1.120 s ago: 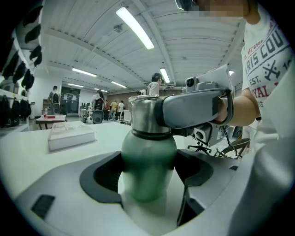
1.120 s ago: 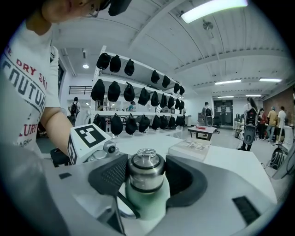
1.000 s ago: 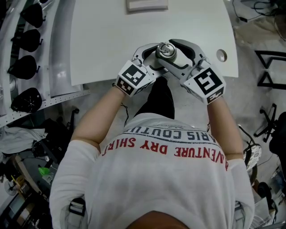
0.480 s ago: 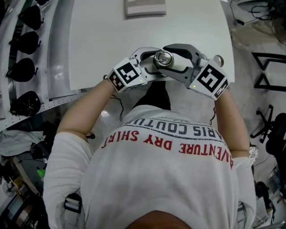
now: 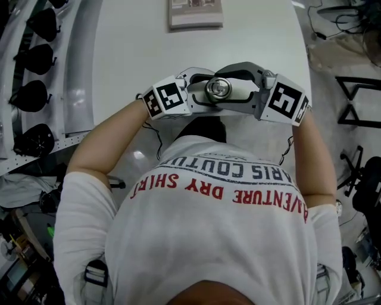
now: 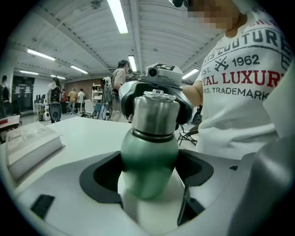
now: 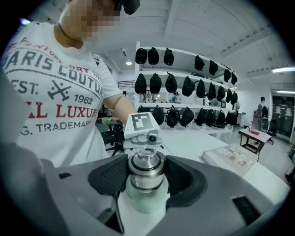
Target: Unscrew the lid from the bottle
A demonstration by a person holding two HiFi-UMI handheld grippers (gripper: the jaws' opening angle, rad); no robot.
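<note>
A green metal bottle with a steel lid stands upright near the front edge of the white table. My left gripper comes in from the left and is shut on the bottle's green body. From the right, my right gripper is shut on the lid, its black ribbed pads pressing on both sides. In the left gripper view the lid rises above my left gripper, with the right gripper's dark pads wrapped round it. The bottle's base is hidden.
A book lies at the table's far edge, also visible as the book to my right. Black caps hang on a rack left of the table. The person's torso is close behind the front edge. People stand far off in the room.
Both grippers have swung round with the bottle between them: they angled in from below a second ago and now face each other almost level. Both grips are unchanged.
</note>
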